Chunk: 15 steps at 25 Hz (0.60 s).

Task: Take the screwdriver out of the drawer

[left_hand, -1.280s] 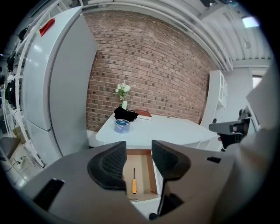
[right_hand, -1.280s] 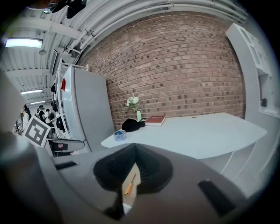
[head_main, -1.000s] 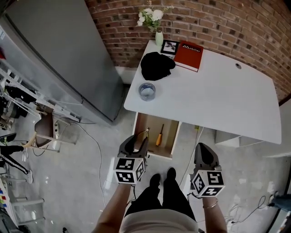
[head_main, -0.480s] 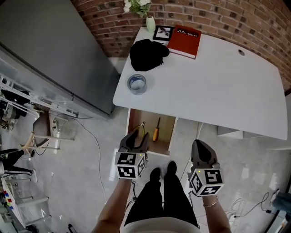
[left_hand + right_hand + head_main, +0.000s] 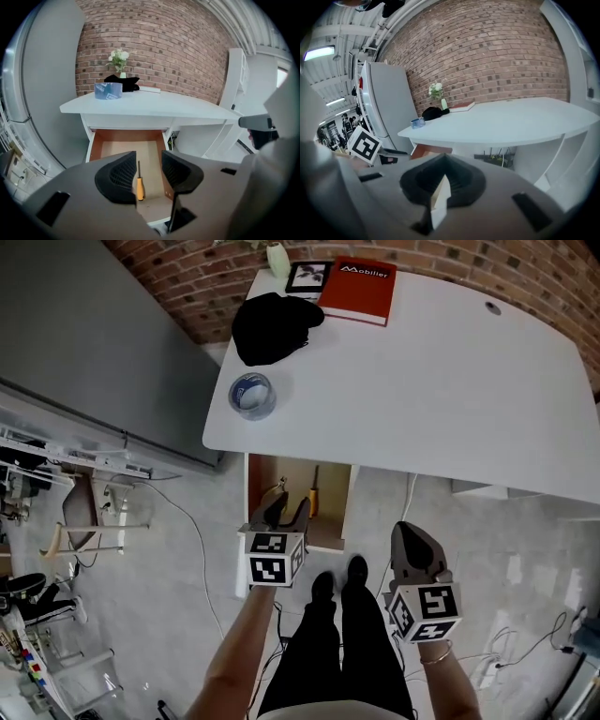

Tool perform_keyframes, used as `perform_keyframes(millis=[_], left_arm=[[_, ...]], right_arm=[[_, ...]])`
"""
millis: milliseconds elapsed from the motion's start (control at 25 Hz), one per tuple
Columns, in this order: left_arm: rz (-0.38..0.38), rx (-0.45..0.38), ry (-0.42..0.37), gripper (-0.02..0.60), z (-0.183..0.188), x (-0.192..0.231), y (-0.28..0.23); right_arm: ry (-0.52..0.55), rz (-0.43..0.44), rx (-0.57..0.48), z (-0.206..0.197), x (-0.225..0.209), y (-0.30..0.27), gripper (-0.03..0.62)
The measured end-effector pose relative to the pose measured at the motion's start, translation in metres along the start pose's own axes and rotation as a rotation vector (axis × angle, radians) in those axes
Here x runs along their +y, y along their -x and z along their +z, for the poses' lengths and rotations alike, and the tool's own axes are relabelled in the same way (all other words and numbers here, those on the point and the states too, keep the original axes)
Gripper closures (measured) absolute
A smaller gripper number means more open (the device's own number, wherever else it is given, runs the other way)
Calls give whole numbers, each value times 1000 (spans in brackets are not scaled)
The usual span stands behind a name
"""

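- Wood-lined drawer (image 5: 251, 486) stands open under the front edge of the white desk (image 5: 422, 381), which leaves its floor reachable from above and in front.
- Left gripper (image 5: 284, 508) hangs over the drawer's near end, angled down into it, probably lined up for the grab. Its jaws stand wide and have just been closing slightly. Nothing is pressed between them.
- Orange-handled screwdriver (image 5: 139, 185) lies flat on the drawer floor toward the right side, handle nearest the person. In the left gripper view it shows through the gap between the jaws, but farther off and untouched.
- Right gripper (image 5: 413, 546) is held off to the right of the drawer, well apart from it, apparently idle. In its own view the pads (image 5: 423, 180) meet, and no object is gripped.
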<state>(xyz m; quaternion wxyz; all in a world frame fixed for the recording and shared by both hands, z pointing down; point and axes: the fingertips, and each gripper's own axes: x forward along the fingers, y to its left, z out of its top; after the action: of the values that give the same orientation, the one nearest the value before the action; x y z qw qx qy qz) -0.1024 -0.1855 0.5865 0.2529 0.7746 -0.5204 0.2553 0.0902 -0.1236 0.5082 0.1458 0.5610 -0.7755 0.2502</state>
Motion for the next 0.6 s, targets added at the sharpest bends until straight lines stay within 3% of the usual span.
perform_keyframes(millis=[600], left_arm=[[4,202,-48,419,-72,3,-88]], right_arm=[[-66,-21,58,-57,-24,-19,592]])
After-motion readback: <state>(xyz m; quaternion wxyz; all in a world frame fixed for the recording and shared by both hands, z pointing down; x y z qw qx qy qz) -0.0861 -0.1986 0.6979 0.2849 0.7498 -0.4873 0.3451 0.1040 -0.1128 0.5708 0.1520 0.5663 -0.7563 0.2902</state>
